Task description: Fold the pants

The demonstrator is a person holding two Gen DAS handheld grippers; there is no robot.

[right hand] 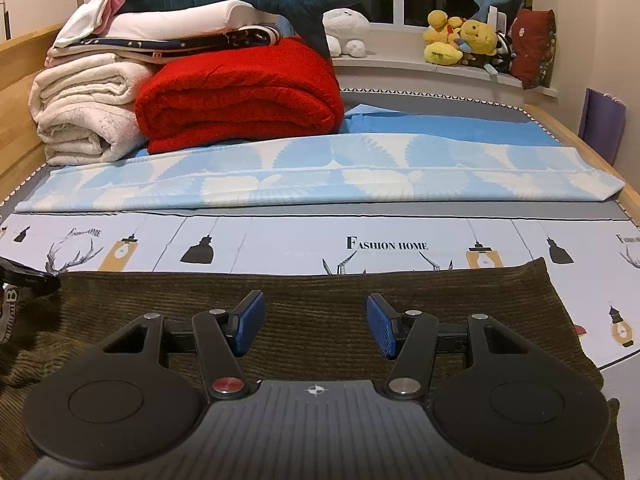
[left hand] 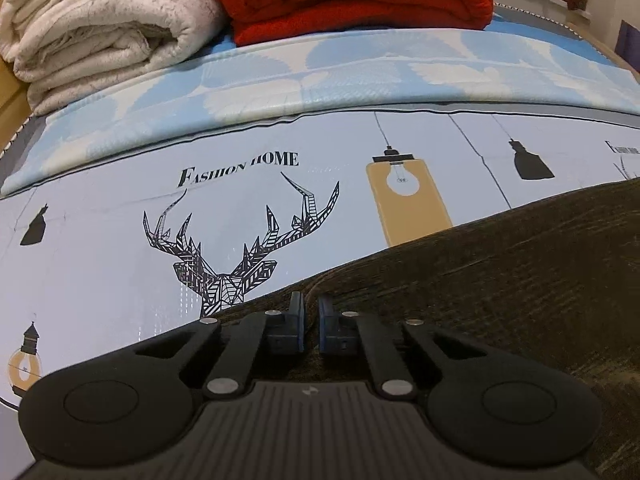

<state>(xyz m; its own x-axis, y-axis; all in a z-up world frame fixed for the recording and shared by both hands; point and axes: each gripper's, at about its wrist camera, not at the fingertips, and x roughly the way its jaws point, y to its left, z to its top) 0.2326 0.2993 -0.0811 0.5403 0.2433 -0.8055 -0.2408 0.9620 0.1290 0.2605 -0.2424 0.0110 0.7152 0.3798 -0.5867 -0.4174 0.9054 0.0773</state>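
Dark brown corduroy pants (right hand: 312, 300) lie flat on the printed bed sheet (right hand: 280, 240); they also fill the lower right of the left wrist view (left hand: 500, 280). My left gripper (left hand: 311, 312) sits low over the pants' edge with its jaws nearly closed, a thin gap between the pads, and no cloth visibly pinched. My right gripper (right hand: 316, 316) hovers just above the pants with its jaws wide open and empty. The left gripper's tip shows at the left edge of the right wrist view (right hand: 28, 278).
A red folded blanket (right hand: 240, 100) and cream blankets (right hand: 84, 120) are stacked at the back left. A folded light-blue patterned sheet (right hand: 320, 176) lies across the bed behind the pants. Plush toys (right hand: 460, 40) sit on the window sill. A wooden bed frame (right hand: 624, 196) bounds the right side.
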